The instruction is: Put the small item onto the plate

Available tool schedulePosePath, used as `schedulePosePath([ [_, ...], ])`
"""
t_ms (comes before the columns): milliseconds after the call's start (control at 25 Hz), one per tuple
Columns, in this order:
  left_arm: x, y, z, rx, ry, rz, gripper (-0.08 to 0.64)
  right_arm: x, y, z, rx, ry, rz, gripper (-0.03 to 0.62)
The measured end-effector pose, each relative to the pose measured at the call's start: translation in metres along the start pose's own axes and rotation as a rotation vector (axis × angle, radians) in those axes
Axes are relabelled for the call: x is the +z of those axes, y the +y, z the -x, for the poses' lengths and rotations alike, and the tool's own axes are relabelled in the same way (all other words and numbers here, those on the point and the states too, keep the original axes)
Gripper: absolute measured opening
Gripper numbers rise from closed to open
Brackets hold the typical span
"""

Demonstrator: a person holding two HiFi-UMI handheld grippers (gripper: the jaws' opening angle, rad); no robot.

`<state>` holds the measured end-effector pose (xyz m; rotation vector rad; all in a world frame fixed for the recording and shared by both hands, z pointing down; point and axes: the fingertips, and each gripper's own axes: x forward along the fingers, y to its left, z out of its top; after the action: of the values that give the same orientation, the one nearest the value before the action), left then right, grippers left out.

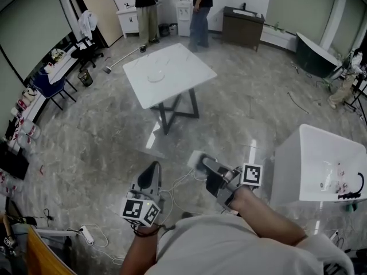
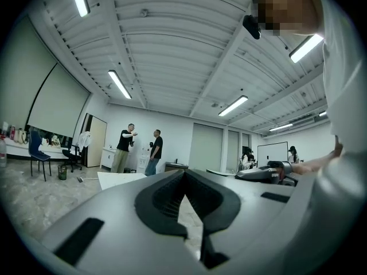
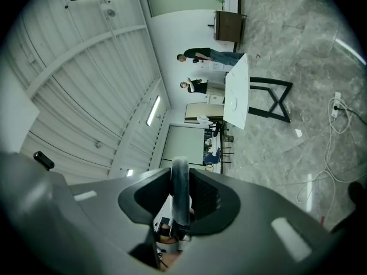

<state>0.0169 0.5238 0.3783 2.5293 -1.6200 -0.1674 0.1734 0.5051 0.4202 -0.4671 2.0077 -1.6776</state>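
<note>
A clear plate lies on the white table far ahead in the head view. Both grippers hang low and close to the person's body, well short of that table. My right gripper is shut on a small, thin grey item, which stands edge-on between the jaws in the right gripper view. In that view the white table shows small and far off. My left gripper is shut with nothing in it; its jaw tips meet in the left gripper view.
Two people stand beyond the table near a dark cabinet. A second white table with small items is at the right. Cables and a power strip lie on the floor below the grippers. Chairs line the left wall.
</note>
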Motion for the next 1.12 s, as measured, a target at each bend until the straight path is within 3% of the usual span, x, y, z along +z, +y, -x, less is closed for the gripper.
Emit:
schedulePosePath([
  [360, 0.018, 0.066, -0.018, -0.015, -0.007, 0.006, 0.006, 0.014, -0.004, -0.064, -0.004, -0.034, 0.005, 0.097],
  [680, 0.008, 0.106, -0.038, 0.063, 0.02, 0.024, 0.006, 0.055, -0.032, -0.11, 0.003, -0.021, -0.027, 0.097],
  [920, 0.009, 0.148, -0.101, 0.137, 0.016, 0.036, 0.005, 0.124, -0.057, -0.162, 0.022, 0.024, -0.059, 0.097],
  [1120, 0.01, 0.158, -0.182, 0.16, 0.011, 0.037, 0.005, 0.202, -0.069, -0.189, 0.025, 0.063, -0.06, 0.097],
])
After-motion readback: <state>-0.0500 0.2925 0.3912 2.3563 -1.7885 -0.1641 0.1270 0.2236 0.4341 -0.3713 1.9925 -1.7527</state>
